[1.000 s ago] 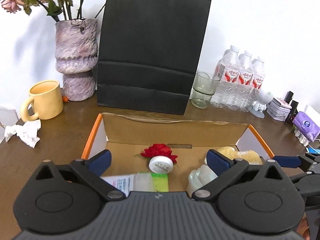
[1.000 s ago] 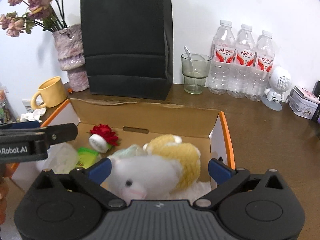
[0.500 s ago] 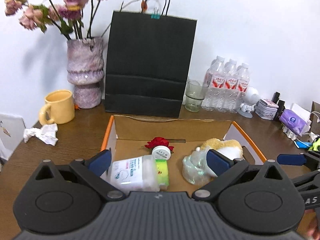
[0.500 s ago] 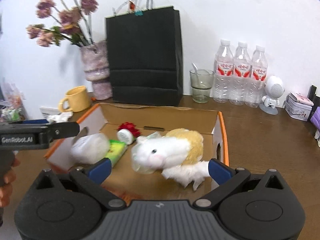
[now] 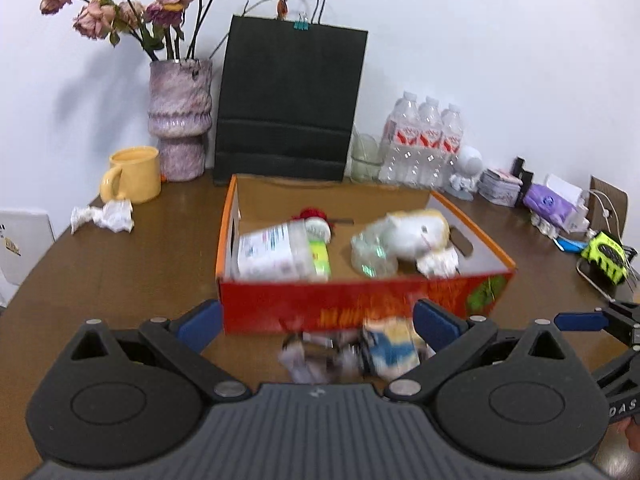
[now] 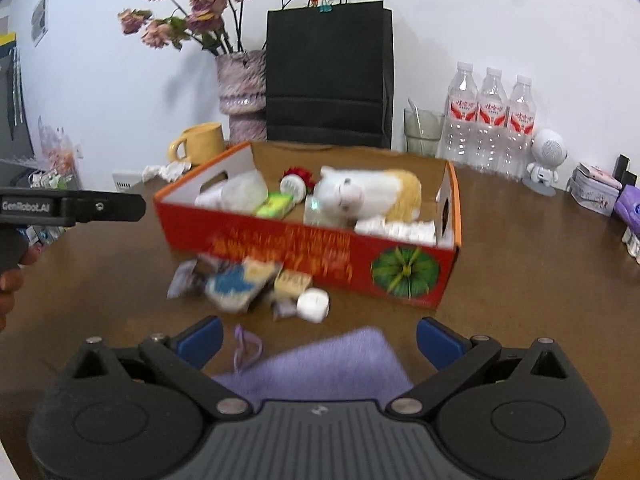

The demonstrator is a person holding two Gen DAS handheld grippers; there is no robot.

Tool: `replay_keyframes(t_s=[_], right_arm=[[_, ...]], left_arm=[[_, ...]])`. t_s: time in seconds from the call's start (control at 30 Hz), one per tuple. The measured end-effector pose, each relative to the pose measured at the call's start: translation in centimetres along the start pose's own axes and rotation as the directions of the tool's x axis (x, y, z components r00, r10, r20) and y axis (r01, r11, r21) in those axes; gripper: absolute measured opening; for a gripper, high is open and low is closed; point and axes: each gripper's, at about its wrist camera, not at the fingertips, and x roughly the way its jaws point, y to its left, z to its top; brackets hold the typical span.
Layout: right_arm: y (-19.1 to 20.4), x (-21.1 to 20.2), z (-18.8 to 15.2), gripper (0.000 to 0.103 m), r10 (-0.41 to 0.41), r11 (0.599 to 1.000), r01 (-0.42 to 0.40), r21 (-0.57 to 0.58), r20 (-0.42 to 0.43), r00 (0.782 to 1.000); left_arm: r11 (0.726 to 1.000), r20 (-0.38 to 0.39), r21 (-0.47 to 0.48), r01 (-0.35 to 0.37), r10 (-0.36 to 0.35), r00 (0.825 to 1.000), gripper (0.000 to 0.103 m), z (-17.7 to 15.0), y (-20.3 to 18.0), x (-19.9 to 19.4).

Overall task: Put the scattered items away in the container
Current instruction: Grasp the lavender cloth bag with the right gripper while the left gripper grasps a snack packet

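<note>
White wall backs a brown wooden worktop (image 6: 520,280), with a black paper bag (image 6: 326,76), a mottled pink vase of dried roses (image 5: 180,116), a yellow mug (image 5: 134,174) and three water bottles (image 6: 492,116) ranged along its far edge.

Toward the middle sits the open red-and-orange cardboard box (image 6: 320,248), which already holds a white-and-yellow plush toy (image 6: 368,192), a clear plastic jar with a white printed label (image 5: 276,254), a small green packet (image 6: 274,205) and a red-and-white round piece (image 6: 294,184).

Loose things remain outside, against the box's near wall: a blue-and-yellow snack packet (image 6: 236,284), a small white cylinder (image 6: 313,305), some crumpled wrappers and, nearest the worktop's front edge, a folded lilac cloth (image 6: 320,364).

Both tools are empty, their blue pads spread wide: the left hand-held gripper (image 5: 316,320) hangs over the snack packet, and the right hand-held gripper (image 6: 318,336) hangs over the cloth.

This looks like the gap between one drop-off and the next pick. The next move likely calls for lowering a tool over one loose piece, closing on it, then lifting it clear of the box wall; the limp cloth would need a pinch on a fold.
</note>
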Motion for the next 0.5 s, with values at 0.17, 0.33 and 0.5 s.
replay_keyframes(t_s=[0.17, 0.33, 0.5], right_arm=[[0.0, 0.8, -2.5, 0.103, 0.011, 1.000, -0.010, 0.027, -0.041, 0.999], [-0.1, 2.6, -3.7, 0.102, 0.003, 0.999, -0.001, 0.036, -0.077, 0.997], [-0.1, 3.4, -4.3, 0.102, 0.006, 0.999, -0.003, 0.040, -0.075, 0.997]], left_arm=[[1.000, -0.018, 0.009, 0.009, -0.009, 1.000, 0.103, -2.8, 0.0, -0.7], [1.000, -0.051, -0.014, 0.027, -0.027, 0.998, 0.103, -4.3, 0.0, -0.4], [0.999, -0.054, -0.020, 0.044, -0.045, 0.998, 0.103, -4.8, -0.3, -0.1]])
